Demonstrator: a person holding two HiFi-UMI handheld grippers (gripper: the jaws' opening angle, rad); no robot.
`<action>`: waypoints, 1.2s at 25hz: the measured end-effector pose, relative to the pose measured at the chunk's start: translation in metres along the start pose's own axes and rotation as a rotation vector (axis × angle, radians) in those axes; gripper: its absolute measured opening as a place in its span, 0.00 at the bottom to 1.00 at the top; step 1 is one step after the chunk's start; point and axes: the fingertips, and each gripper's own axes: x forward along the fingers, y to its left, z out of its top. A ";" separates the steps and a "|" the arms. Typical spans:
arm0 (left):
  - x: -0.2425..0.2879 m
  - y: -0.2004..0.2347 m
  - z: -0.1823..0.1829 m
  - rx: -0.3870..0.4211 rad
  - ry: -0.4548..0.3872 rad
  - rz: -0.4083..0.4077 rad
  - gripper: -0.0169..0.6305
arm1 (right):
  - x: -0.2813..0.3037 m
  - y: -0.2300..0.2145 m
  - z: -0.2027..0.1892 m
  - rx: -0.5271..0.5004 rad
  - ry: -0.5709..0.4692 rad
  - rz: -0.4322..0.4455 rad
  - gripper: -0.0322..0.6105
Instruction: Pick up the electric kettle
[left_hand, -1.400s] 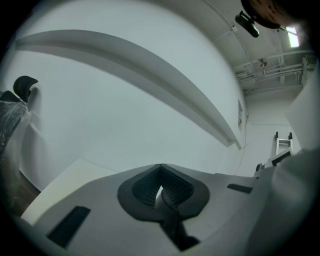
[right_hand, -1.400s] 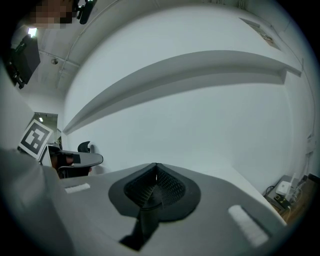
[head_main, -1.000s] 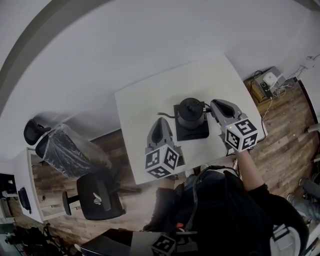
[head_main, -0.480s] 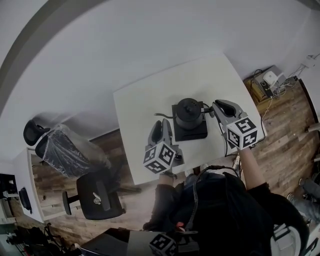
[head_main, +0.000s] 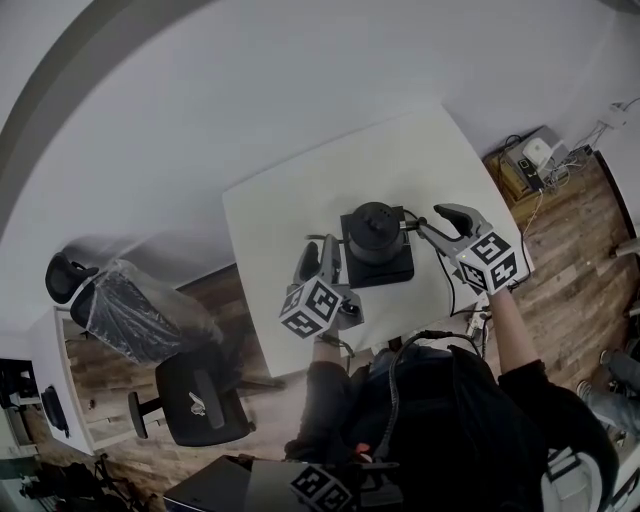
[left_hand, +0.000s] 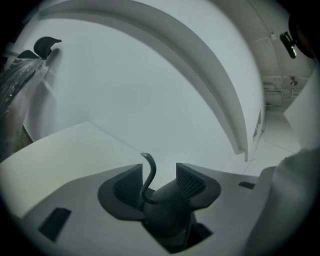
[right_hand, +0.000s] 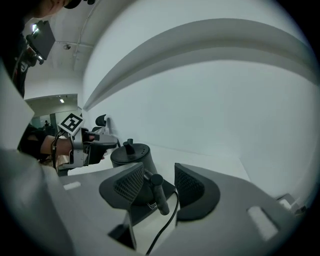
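Note:
A dark electric kettle (head_main: 375, 230) stands on its black base (head_main: 385, 270) on the white table (head_main: 290, 210). My left gripper (head_main: 320, 252) sits at the kettle's left side. In the left gripper view its jaws (left_hand: 159, 177) are open around the thin curved spout (left_hand: 148, 172), with the pads clear of it. My right gripper (head_main: 434, 221) is at the kettle's right side. Its jaws (right_hand: 156, 186) are open, and the kettle's handle (right_hand: 158, 194) stands between them, close to the left pad. Both pairs of jaws have just been opening.
A black cord (right_hand: 165, 227) runs from the base toward the right gripper. A black office chair (head_main: 195, 400) and a plastic-wrapped chair (head_main: 130, 305) stand on the wood floor left of the table. Boxes and cables (head_main: 530, 165) lie at the right. A white wall is behind the table.
Both grippers have come down and closed in on the kettle's two sides. Their jaws went from shut to open, and the spout and the handle now stand between them.

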 end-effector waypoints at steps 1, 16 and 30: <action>0.002 0.001 -0.001 -0.002 0.004 -0.005 0.33 | 0.002 0.001 -0.004 -0.006 0.014 0.017 0.31; 0.024 0.013 -0.006 0.002 0.052 -0.014 0.33 | 0.030 0.006 -0.047 -0.048 0.175 0.129 0.31; 0.038 0.008 -0.007 0.049 0.086 -0.051 0.33 | 0.047 0.004 -0.057 -0.075 0.222 0.152 0.31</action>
